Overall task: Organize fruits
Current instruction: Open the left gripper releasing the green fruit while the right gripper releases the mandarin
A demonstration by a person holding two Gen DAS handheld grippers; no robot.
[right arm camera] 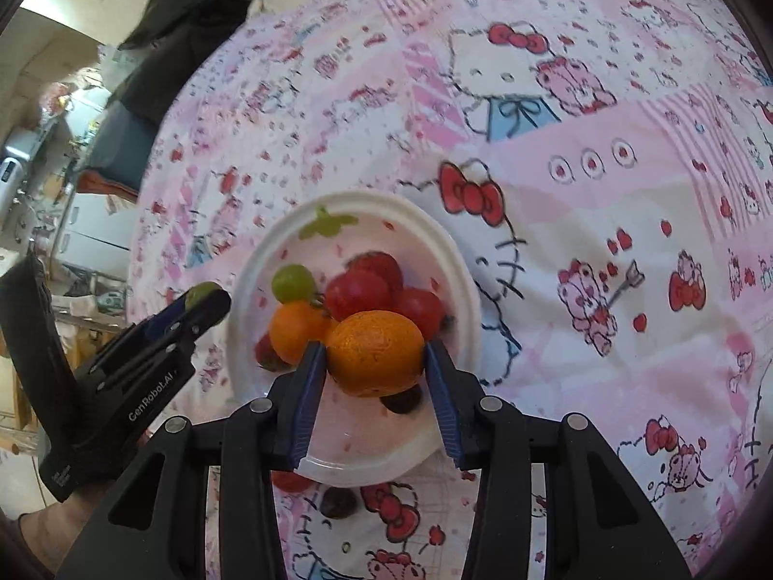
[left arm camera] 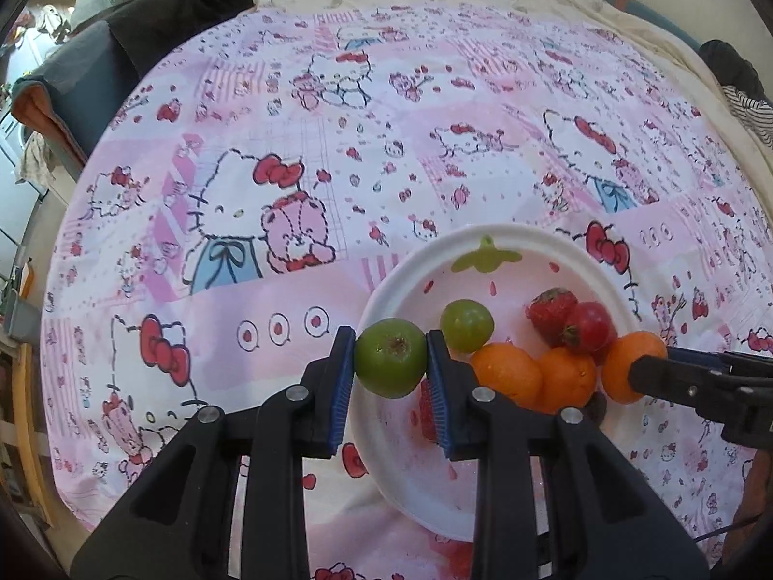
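Note:
My left gripper [left arm camera: 390, 338] is shut on a green round fruit [left arm camera: 390, 357], held just over the left rim of a white plate [left arm camera: 483, 237]. On the plate lie a second green fruit [left arm camera: 466, 325], a strawberry [left arm camera: 551, 309], a red fruit [left arm camera: 592, 328] and two oranges [left arm camera: 507, 374]. My right gripper [right arm camera: 374, 345] is shut on a third orange [right arm camera: 374, 360] above the pile; it enters the left wrist view from the right [left arm camera: 647, 372]. In the right wrist view the left gripper [right arm camera: 212, 297] shows at the plate's [right arm camera: 435, 237] left edge.
A pink cartoon-print cloth [left arm camera: 338, 193] covers the surface. A dark small fruit [right arm camera: 403, 398] lies on the plate, another [right arm camera: 338, 502] on the cloth by its near rim, beside a red one [right arm camera: 290, 481]. A black bag [left arm camera: 183, 5] sits at the far left edge.

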